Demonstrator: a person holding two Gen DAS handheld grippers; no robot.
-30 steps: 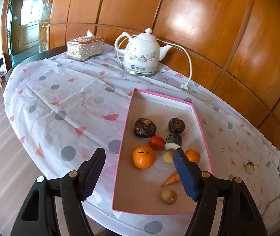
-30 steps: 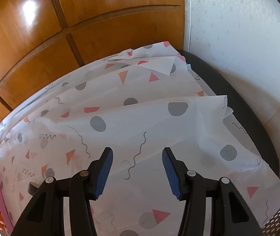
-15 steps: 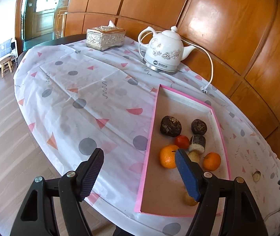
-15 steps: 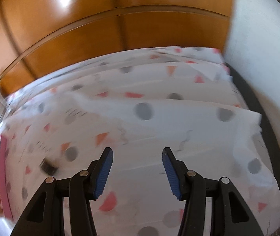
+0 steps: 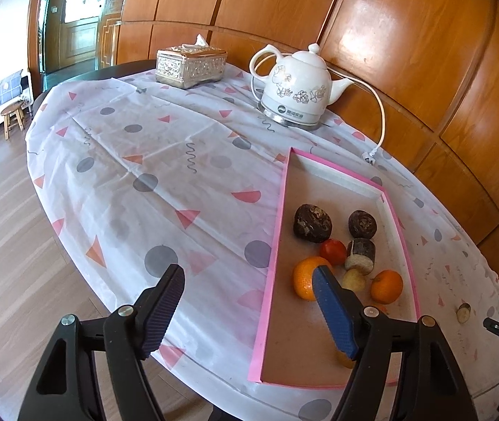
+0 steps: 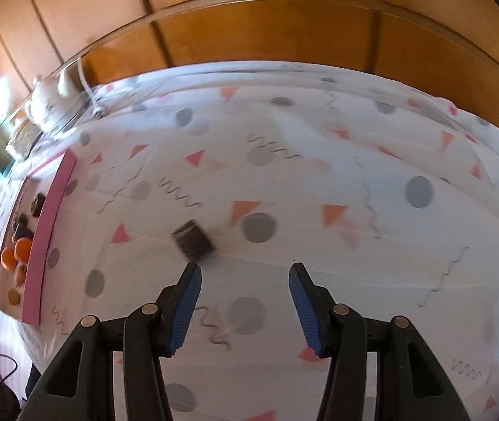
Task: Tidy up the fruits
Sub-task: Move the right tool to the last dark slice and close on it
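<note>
Left gripper (image 5: 247,310): I hold it wide open, gripping nothing, above the worktop's near edge.
Tray (image 5: 273,263): pink-rimmed, ahead and to the right of my left gripper; two oranges (image 5: 303,277), a red fruit and dark pieces lie inside.
Right gripper (image 6: 245,310): open, nothing in it.
Dark cut piece (image 6: 193,239): on the tablecloth (image 6: 319,182), just ahead of my right gripper's left finger, apart from it.

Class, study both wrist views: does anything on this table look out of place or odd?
Yes. One dark cut fruit piece lies alone on the tablecloth, outside the pink tray that holds the other fruits. It sits just ahead of the open right gripper. The open left gripper holds nothing.
</note>
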